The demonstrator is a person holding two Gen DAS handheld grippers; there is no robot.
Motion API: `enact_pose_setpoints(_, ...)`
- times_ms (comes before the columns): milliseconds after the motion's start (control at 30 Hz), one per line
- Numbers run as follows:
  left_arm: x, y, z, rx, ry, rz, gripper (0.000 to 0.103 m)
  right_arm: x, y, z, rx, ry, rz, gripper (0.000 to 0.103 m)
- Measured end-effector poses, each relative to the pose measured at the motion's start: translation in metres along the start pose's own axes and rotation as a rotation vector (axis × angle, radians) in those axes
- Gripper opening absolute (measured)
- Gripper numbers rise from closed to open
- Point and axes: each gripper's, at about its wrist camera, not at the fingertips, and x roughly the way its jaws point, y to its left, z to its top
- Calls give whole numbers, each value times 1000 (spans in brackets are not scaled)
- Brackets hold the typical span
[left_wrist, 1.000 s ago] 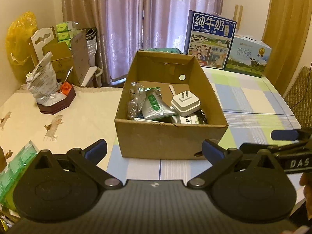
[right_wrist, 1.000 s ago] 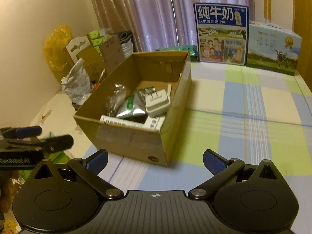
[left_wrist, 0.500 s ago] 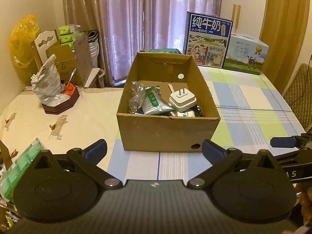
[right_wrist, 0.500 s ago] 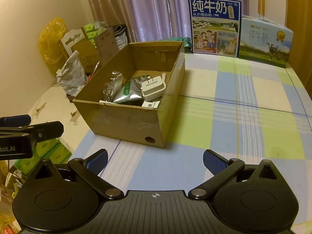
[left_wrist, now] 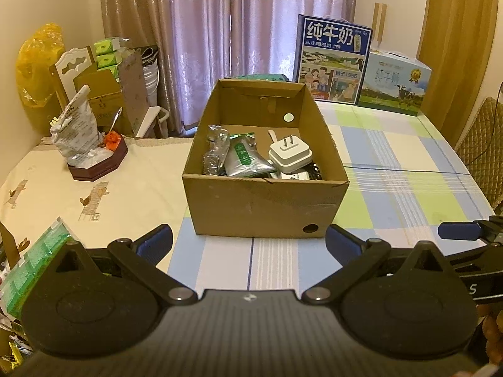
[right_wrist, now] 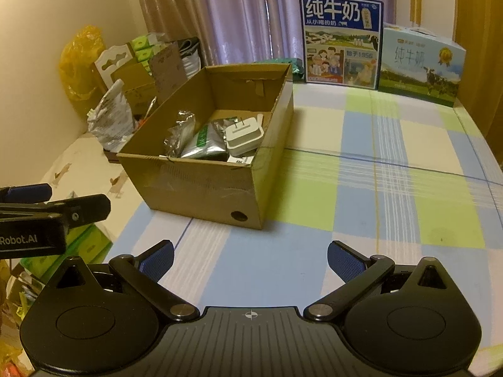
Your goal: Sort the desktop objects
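Table point(right_wrist: 393, 169): carried a checked blue, green and cream cloth; its near edge was cut off behind my grippers.
Cardboard box point(left_wrist: 267, 207): stood open-topped on the table, ahead of both my grippers and apart from them; its near wall hid the lower part of its contents.
Milk cartons point(right_wrist: 341, 40): two stood upright at the table's far end, past the box.
Foil pouch point(left_wrist: 246, 160): lay inside the box, left of the plug, its lower edge hidden.
White plug point(left_wrist: 290, 155): rested in the box, prongs up, on items too hidden to name.
Left gripper point(left_wrist: 248, 240): my fingers were spread wide, grasping nothing.
Right gripper point(right_wrist: 250, 259): likewise spread and empty, above bare cloth.
Green packets point(left_wrist: 34, 267): lay at the left edge, partly cut off.
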Motion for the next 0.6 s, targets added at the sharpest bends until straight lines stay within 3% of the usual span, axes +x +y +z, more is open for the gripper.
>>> enact_pose_setpoints(600,-1,-3,-3,2,2,1,102,0,-1,-1,10,6,-8,101)
